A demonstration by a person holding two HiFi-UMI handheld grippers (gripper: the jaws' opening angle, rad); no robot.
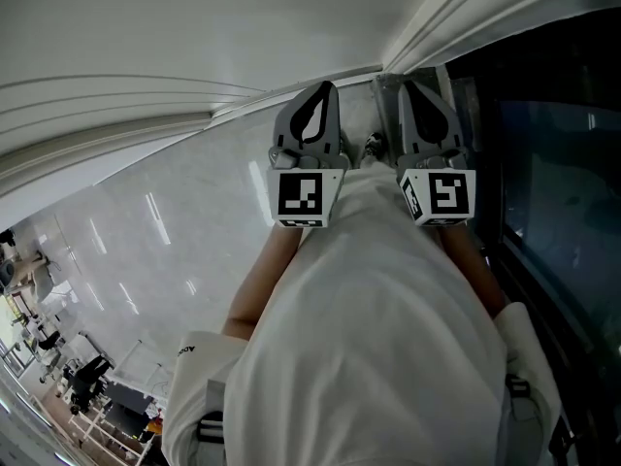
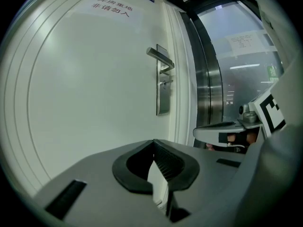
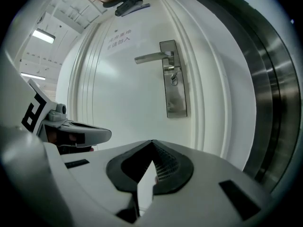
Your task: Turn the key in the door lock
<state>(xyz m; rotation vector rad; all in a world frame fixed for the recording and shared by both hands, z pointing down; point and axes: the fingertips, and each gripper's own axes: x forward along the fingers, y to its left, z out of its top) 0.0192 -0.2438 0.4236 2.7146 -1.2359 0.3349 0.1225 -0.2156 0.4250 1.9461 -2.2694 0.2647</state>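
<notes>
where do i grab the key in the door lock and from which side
Grip the key's protruding head, just under the lever handle on the lock plate. Come straight at the door, since the key seems to stick out toward you; it is too small here to tell how its flats lie. The right tongs are shut, so open them first.

Door lock (image 3: 173, 78) detail too small

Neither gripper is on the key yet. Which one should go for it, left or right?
Right, probably. The right gripper faces the lock plate and key squarely; the left gripper sees them at a slant. Both are shut and empty, so open first.
</notes>
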